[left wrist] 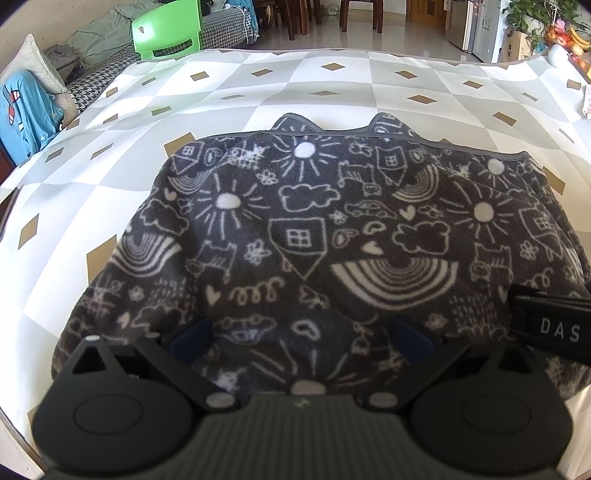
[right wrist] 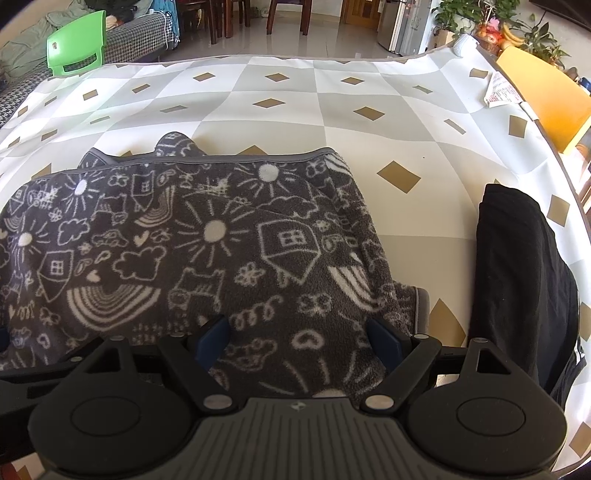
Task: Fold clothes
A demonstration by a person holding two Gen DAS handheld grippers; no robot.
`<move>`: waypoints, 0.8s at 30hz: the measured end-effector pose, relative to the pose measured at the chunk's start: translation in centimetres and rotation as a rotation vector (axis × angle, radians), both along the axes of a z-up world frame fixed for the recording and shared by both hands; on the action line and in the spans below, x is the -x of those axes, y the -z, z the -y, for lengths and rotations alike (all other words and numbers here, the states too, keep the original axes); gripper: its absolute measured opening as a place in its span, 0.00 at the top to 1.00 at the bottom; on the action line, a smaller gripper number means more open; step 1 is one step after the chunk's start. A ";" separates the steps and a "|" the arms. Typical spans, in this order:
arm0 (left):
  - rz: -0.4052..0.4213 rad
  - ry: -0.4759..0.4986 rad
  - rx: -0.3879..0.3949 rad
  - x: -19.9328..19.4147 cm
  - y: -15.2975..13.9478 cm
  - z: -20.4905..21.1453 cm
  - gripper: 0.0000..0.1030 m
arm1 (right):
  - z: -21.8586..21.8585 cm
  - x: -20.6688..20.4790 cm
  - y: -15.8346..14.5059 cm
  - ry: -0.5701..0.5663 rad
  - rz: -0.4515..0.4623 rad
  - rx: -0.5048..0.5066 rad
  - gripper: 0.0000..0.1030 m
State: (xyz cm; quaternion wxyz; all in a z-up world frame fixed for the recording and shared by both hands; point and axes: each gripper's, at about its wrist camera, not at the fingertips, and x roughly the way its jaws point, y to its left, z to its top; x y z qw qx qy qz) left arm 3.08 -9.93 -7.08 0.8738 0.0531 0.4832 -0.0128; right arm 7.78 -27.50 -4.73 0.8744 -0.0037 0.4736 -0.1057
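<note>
A dark grey fleece garment [left wrist: 306, 229] with white doodles of suns, houses and rainbows lies spread on the checked tablecloth [left wrist: 258, 88]. My left gripper [left wrist: 301, 339] hangs over its near edge with the blue pads [left wrist: 192, 339] far apart; fleece lies between them, unpinched. In the right wrist view the same fleece [right wrist: 192, 236] fills the left and middle. My right gripper [right wrist: 299, 339] stands open over the near right part, its pads [right wrist: 384, 339] wide apart with cloth between them. The right gripper's black body [left wrist: 546, 325] shows at the right edge of the left wrist view.
A folded black garment [right wrist: 524, 288] lies at the table's right, close to my right gripper. A printed paper [right wrist: 500, 90] sits at the far right edge beside a yellow chair back [right wrist: 546, 99]. A green plastic chair [left wrist: 168, 31] stands behind the table; a blue garment [left wrist: 26, 114] hangs at left.
</note>
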 end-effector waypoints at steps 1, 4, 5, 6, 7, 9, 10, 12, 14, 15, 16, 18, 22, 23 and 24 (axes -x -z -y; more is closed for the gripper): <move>-0.001 -0.002 0.000 0.0 0.0 0.0 0.00 | 0.0 0.0 0.0 0.000 -0.003 0.002 0.20; 0.002 -0.013 0.005 0.1 0.1 -0.1 0.00 | -0.1 -0.2 -0.1 -0.001 -0.015 0.005 0.20; 0.002 -0.017 0.005 0.1 0.1 -0.1 0.00 | -0.1 -0.3 -0.1 -0.001 -0.019 0.006 0.20; 0.000 -0.020 0.007 0.1 0.1 -0.1 0.00 | 0.0 -0.3 -0.1 -0.001 -0.022 0.006 0.20; -0.004 -0.021 0.007 0.0 0.1 -0.1 0.00 | 0.0 -0.3 -0.1 -0.001 -0.025 0.005 0.20; -0.012 -0.022 0.010 -0.1 0.1 -0.1 0.00 | 0.0 -0.4 -0.1 0.000 -0.028 0.005 0.20; -0.014 -0.023 0.011 -0.1 0.1 -0.1 0.00 | -0.1 -0.4 -0.1 0.002 -0.029 0.006 0.20; -0.016 -0.025 0.012 -0.1 0.2 -0.2 0.00 | -0.1 -0.4 -0.1 0.003 -0.031 0.008 0.20; -0.017 -0.028 0.014 -0.2 0.2 -0.2 0.00 | -0.1 -0.4 -0.1 0.008 -0.034 0.007 0.20; -0.020 -0.030 0.015 -0.2 0.2 -0.2 0.00 | -0.1 -0.4 -0.1 0.010 -0.036 0.007 0.20; -0.022 -0.031 0.015 -0.2 0.2 -0.2 0.00 | -0.2 -0.5 -0.1 0.012 -0.039 0.008 0.20; -0.027 -0.034 0.016 -0.3 0.2 -0.2 0.00 | -0.2 -0.6 -0.1 0.014 -0.044 0.009 0.20; -0.035 -0.043 0.016 -0.5 0.3 -0.1 0.00 | -0.2 -0.8 -0.1 0.028 -0.056 0.009 0.20; -0.036 -0.046 0.016 -0.5 0.3 -0.1 0.00 | -0.2 -0.8 -0.1 0.032 -0.057 0.010 0.20; -0.038 -0.049 0.016 -0.6 0.3 -0.1 0.00 | -0.2 -0.8 -0.1 0.037 -0.058 0.011 0.20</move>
